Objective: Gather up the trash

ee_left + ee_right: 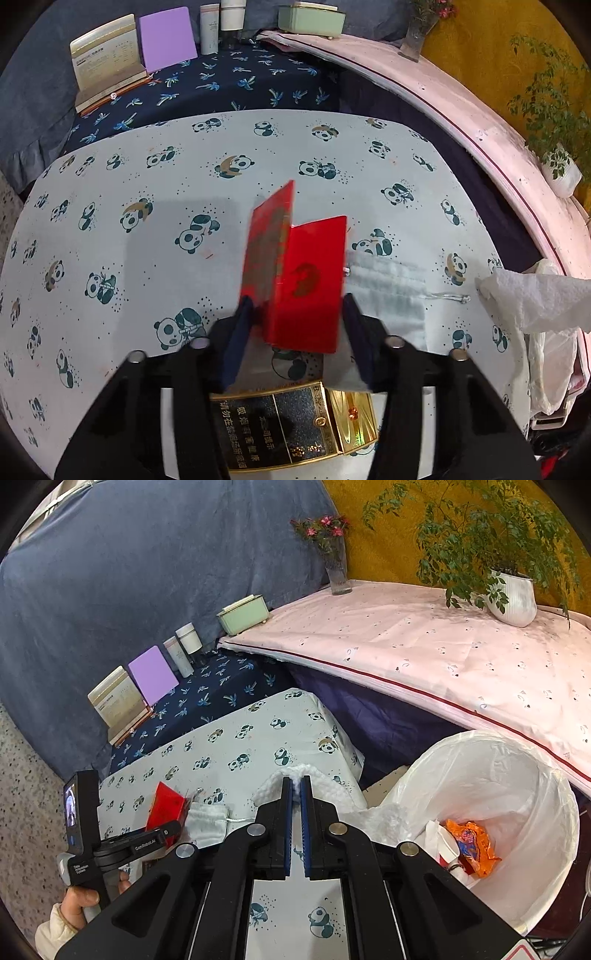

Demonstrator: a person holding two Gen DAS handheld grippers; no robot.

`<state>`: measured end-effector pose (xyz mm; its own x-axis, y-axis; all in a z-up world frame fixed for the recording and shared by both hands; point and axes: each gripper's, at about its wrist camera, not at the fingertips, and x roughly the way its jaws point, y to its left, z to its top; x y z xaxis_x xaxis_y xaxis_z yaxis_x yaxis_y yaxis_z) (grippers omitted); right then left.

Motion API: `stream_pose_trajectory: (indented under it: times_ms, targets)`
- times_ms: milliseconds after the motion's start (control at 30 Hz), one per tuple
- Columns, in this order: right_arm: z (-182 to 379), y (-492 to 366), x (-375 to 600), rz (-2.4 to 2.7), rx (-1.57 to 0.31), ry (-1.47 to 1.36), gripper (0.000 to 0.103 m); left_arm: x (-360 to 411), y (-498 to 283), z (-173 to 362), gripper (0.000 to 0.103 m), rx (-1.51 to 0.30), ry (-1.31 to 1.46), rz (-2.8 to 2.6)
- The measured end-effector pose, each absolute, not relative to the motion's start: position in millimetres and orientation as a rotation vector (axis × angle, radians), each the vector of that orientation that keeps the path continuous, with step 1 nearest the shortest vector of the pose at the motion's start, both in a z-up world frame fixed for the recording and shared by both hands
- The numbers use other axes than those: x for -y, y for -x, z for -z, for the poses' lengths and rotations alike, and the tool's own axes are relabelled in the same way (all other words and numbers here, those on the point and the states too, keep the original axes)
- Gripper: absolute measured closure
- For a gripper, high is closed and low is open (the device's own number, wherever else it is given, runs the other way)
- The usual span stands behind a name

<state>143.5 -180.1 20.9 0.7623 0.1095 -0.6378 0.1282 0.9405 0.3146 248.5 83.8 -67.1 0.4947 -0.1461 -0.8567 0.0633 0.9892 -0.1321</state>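
The left gripper [297, 314] straddles an opened red box [306, 280] on the panda-print surface [147, 206]; its jaws stand on either side of the box with a sliver of space at each pad, so they are not clamped on it. Just beside the box on the right lies a small white drawstring pouch [388, 288], and beneath the gripper sits a black-and-gold cigarette pack [280, 424]. The right gripper [295, 786] has its jaws pinched together on a crumpled white paper towel [325, 786], held over the surface's edge next to a bin lined with a white bag [517, 775]. Inside the bin lie an orange wrapper [471, 843] and other scraps. A hand [79, 901] grips the left tool's handle at the lower left of the right wrist view. Farther back stand a purple card [153, 674], a pale green box [243, 614], a vase of flowers [338, 572] and a potted plant [513, 598].
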Motion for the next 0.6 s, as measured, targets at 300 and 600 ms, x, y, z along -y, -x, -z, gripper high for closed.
stream_pose_trajectory:
  times_ms: [300,600]
  targets:
    - [-23.2,-142.4,174.5,-0.005,-0.703,-0.353,0.099,-84.0,-239.1,54.7,0.096,-1.018,0.091,0.149]
    - [-40.5,-128.6,182.9,-0.001,-0.655,-0.359,0.099,-70.6,-219.6,17.2,0.099,-0.945,0.097,0.198]
